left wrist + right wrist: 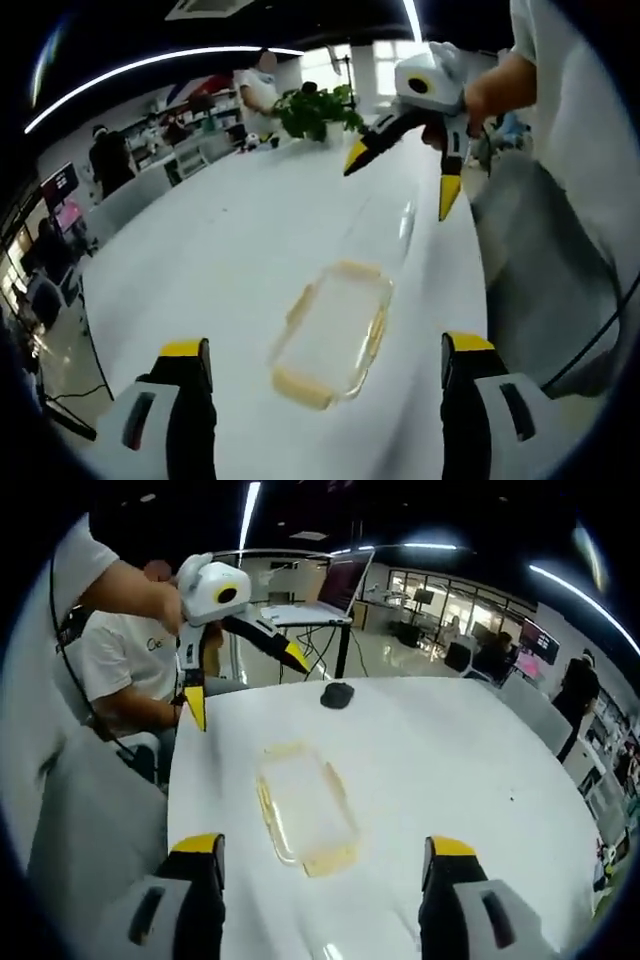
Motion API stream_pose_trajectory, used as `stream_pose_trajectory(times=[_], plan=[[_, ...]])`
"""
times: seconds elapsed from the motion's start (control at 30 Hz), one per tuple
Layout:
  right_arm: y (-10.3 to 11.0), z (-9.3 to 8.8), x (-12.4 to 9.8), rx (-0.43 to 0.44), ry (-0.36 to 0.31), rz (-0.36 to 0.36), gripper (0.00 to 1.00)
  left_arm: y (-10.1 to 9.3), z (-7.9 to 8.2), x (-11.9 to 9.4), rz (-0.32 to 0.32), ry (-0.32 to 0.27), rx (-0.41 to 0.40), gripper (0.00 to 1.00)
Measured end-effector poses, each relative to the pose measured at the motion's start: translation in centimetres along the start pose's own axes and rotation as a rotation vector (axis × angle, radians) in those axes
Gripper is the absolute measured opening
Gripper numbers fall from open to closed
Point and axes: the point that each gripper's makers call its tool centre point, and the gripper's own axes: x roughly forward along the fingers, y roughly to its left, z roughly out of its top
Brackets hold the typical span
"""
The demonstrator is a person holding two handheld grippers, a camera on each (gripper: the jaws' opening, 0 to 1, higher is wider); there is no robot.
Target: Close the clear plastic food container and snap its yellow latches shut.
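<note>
The clear plastic food container (335,330) with pale yellow latches at its ends lies flat on the white table (230,230), just ahead of my open left gripper (325,352). A faint clear panel (392,228), seemingly its lid, stretches beyond it. My right gripper (400,180) hangs open above the table's far side, held by a hand. In the right gripper view the container (305,810) sits ahead of my open right gripper (325,847), and the left gripper (245,683) hovers open at upper left. Neither gripper touches the container.
A small black object (338,695) rests on the table beyond the container. A laptop (335,585) stands past the table edge. A potted plant (315,110) sits at the table's far end. A seated person (120,660) and others are around the room.
</note>
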Motion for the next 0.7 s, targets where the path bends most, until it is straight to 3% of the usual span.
stream_pose_trajectory(times=[0.07,0.23,0.7], plan=[[0.0,-0.2,0.4,-0.006,0.011,0.009,0.79,-0.2,-0.3,0.3,-0.031,0.004,0.011,0.94],[-0.5,-0.8,1.4,-0.057,0.024,0.009,0.74,0.2,-2.3,1.1,-0.06,0.094,0.079,0.88],[-0.6,-3.0,3.8,-0.112,0.102,0.04,0.67,1.3,-3.9,2.1,-0.109,0.139,0.179,0.78]])
